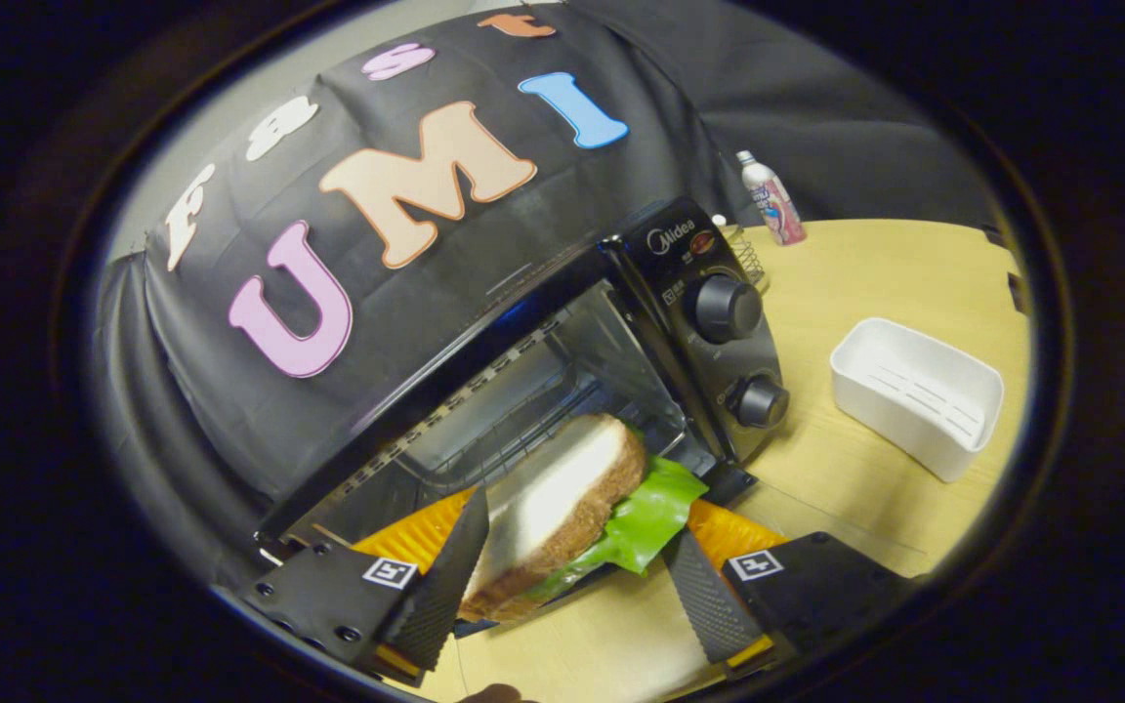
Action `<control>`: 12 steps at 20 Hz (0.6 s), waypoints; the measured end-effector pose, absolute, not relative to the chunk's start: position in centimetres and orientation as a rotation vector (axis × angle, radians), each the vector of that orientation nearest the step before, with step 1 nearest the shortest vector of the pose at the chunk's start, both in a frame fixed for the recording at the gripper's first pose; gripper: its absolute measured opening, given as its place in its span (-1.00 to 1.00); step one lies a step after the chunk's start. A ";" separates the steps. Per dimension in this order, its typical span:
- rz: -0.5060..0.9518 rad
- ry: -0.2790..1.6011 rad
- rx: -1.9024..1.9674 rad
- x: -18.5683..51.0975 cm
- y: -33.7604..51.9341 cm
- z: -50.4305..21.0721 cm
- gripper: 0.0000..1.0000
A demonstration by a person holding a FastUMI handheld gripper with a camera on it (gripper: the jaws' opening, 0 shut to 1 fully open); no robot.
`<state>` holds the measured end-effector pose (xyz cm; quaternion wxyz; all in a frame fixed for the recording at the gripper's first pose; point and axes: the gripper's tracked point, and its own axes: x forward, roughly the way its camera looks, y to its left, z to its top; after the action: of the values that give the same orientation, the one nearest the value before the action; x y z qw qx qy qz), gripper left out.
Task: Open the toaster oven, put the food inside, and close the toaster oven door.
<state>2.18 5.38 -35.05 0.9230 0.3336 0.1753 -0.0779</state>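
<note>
Gripper view: toaster oven [562, 371] door open; tool [572, 576] clamped on sandwich [562, 498] at opening; placing, closing remain.

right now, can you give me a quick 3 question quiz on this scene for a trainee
1. True or false: the toaster oven door is open.
2. What sits between the gripper jaws? A) bottle B) sandwich C) white tray
3. How many knobs are on the oven's panel?

Key: 1 true. 2 B: the sandwich is held just ahead of the open oven. 3 two. The white tray stands beside the oven.
</note>
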 end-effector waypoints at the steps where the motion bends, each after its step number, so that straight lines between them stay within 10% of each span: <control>1: -0.154 0.365 0.678 2.0 5.5 -35.1 0.98; 12: -0.177 0.362 0.280 1.7 4.1 -33.4 1.00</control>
<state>1.68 4.11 -33.35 0.9701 0.1385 0.1792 -0.0877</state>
